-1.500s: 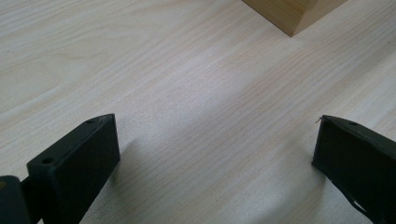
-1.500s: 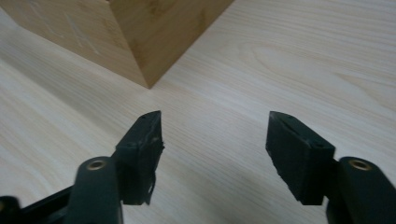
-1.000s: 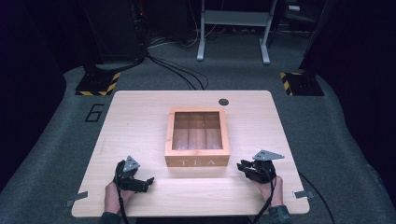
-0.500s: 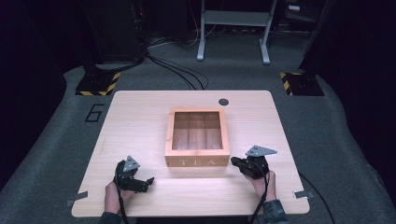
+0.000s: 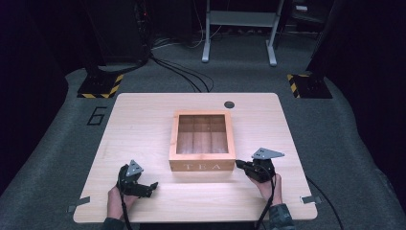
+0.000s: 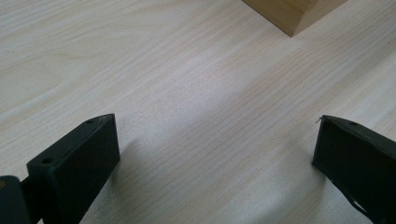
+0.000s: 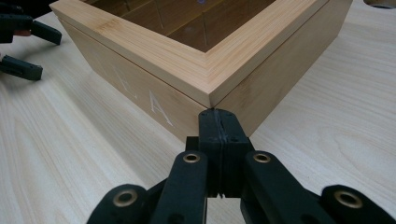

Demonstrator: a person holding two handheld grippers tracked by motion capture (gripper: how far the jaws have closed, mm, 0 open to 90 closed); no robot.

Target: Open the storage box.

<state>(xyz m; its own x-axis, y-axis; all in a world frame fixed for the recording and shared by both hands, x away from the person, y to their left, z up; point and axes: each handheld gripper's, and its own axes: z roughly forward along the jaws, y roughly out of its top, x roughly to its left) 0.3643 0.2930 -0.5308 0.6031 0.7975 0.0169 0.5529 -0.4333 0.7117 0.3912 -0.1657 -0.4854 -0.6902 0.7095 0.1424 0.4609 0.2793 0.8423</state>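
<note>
On the pale wooden table (image 5: pixel 143 124), seen from the high view, a square wooden tea box (image 5: pixel 202 141) sits near the middle, closer to the person's edge. Its lid is a light wood frame around a clear pane, through which dividers and darker compartments show, and its front wall bears the letters TEA. The right gripper (image 5: pixel 240 164) lies at the box's front right corner, its tips just beside the wood, a grey three-cornered plate on top. The left gripper (image 5: pixel 152 186) rests well apart from the box, toward the front left, its tips pointing at the box. A small dark round hole (image 5: pixel 229 104) marks the table behind the box.

From the left gripper view, the left gripper (image 6: pixel 215 154) has its jaws spread wide over bare table, nothing between them; one corner of the tea box (image 6: pixel 292 14) shows at the top.

From the right gripper view, the right gripper (image 7: pixel 219 126) has just been closing and its jaws are pressed together with nothing between them, tips right at the tea box (image 7: pixel 196 70) corner; whether they touch it I cannot tell. The lid's mitred joint and pale letters show clearly, and the left gripper (image 7: pixel 28 46) lies beyond at the far left.
</note>
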